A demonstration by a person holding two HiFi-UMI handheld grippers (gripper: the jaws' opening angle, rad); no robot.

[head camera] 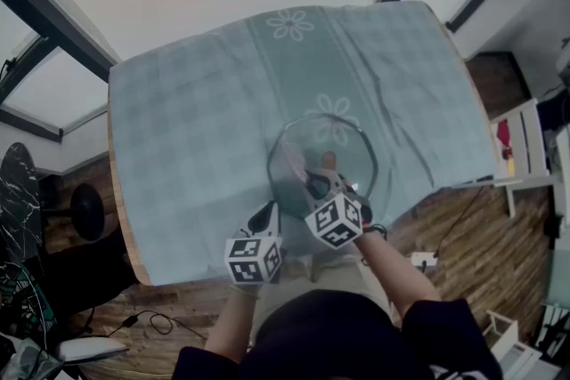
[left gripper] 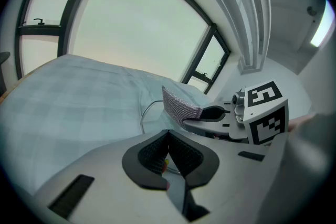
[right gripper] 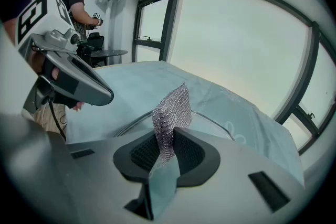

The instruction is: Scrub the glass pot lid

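The glass pot lid (head camera: pixel 346 149) lies near the front of a table under a pale teal checked cloth (head camera: pixel 196 111). My right gripper (head camera: pixel 313 182) hovers over the lid's near part, shut on a silvery mesh scrubber (right gripper: pixel 171 113) that sticks up from its jaws (right gripper: pixel 168 157). The scrubber (left gripper: pixel 180 102) and the right gripper (left gripper: pixel 203 113) also show in the left gripper view. My left gripper (head camera: pixel 267 214) sits at the lid's near left rim, jaws shut (left gripper: pixel 168 157), and the thin rim (left gripper: pixel 143 112) runs into them. The left gripper (right gripper: pixel 105 96) hangs at the left of the right gripper view.
The table's front edge (head camera: pixel 178 276) is just below the grippers, above a wooden floor with cables (head camera: pixel 151 320). A white rack (head camera: pixel 525 147) stands to the right, a black stool (head camera: pixel 86 209) to the left. A person (right gripper: pixel 79 0) stands by a dark round table (right gripper: pixel 107 52) far behind.
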